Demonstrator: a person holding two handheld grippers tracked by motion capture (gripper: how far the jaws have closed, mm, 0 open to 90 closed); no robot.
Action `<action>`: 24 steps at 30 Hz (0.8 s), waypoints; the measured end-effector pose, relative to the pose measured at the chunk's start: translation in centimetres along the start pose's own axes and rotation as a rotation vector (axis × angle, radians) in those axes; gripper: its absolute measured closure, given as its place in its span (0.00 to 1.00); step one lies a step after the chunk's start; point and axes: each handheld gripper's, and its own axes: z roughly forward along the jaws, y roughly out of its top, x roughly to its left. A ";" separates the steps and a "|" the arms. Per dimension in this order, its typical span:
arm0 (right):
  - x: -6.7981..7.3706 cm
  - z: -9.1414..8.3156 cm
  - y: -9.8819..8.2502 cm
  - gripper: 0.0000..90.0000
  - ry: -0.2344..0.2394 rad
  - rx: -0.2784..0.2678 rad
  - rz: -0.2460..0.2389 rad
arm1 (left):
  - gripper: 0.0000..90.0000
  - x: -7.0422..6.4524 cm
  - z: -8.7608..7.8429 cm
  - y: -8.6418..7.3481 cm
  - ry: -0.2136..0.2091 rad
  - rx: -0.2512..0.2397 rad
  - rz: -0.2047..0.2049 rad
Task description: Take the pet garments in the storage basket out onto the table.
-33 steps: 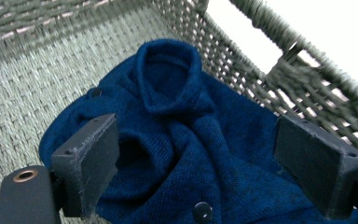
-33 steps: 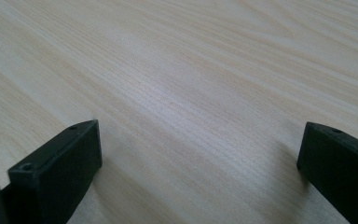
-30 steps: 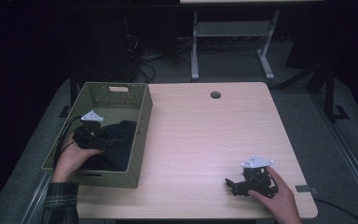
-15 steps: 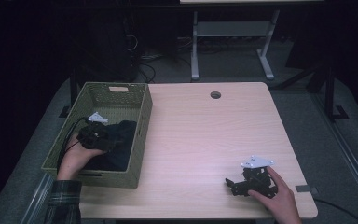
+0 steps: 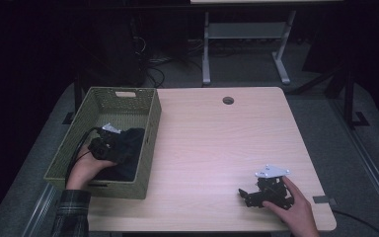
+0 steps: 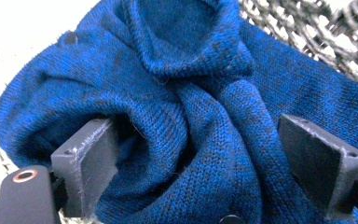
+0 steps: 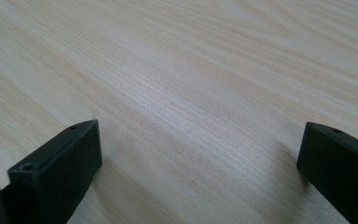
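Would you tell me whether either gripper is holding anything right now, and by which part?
Nothing is held. The left gripper is open, its jaws straddling a bunched fold of the blue knit in the basket. The right gripper is open over bare table.

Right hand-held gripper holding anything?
No. The right hand-held gripper is open, with bare wooden table between its jaws.

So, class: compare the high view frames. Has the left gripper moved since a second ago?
Yes. The left gripper has slid slightly toward the person, away from the basket's far wall, ending over the blue knit cloth.
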 end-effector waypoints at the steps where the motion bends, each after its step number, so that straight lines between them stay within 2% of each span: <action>1: 0.0 0.0 0.0 0.00 0.000 0.000 0.000 | 0.15 0.1 0.2 0.0 -0.006 0.016 -0.006; 3: 0.0 0.0 0.0 0.00 0.000 0.000 0.000 | 0.16 0.1 0.3 0.0 -0.009 0.028 -0.006; 8: 0.0 0.0 0.0 0.00 0.001 0.000 -0.001 | 0.16 -0.3 1.3 0.0 -0.009 0.110 0.021; 12: 0.0 0.0 0.0 0.00 0.000 0.000 0.000 | 0.18 -0.4 1.6 0.0 -0.006 0.151 0.038; 13: 0.0 0.0 0.0 0.00 0.000 0.001 0.001 | 0.23 -0.4 1.6 0.0 -0.012 0.155 0.043; 16: 0.0 0.0 0.0 0.00 0.000 0.001 0.001 | 0.52 -0.4 1.3 0.0 -0.038 0.160 0.039; 18: 0.0 0.0 0.0 0.00 0.000 0.001 0.001 | 0.63 -0.3 1.2 0.1 -0.047 0.160 0.021; 20: 0.0 0.0 0.0 0.00 0.000 0.001 0.001 | 0.69 -0.2 1.1 0.1 -0.050 0.159 0.012; 24: 0.0 0.0 0.0 0.00 0.000 0.000 0.000 | 0.72 0.1 0.9 0.2 -0.061 0.149 -0.008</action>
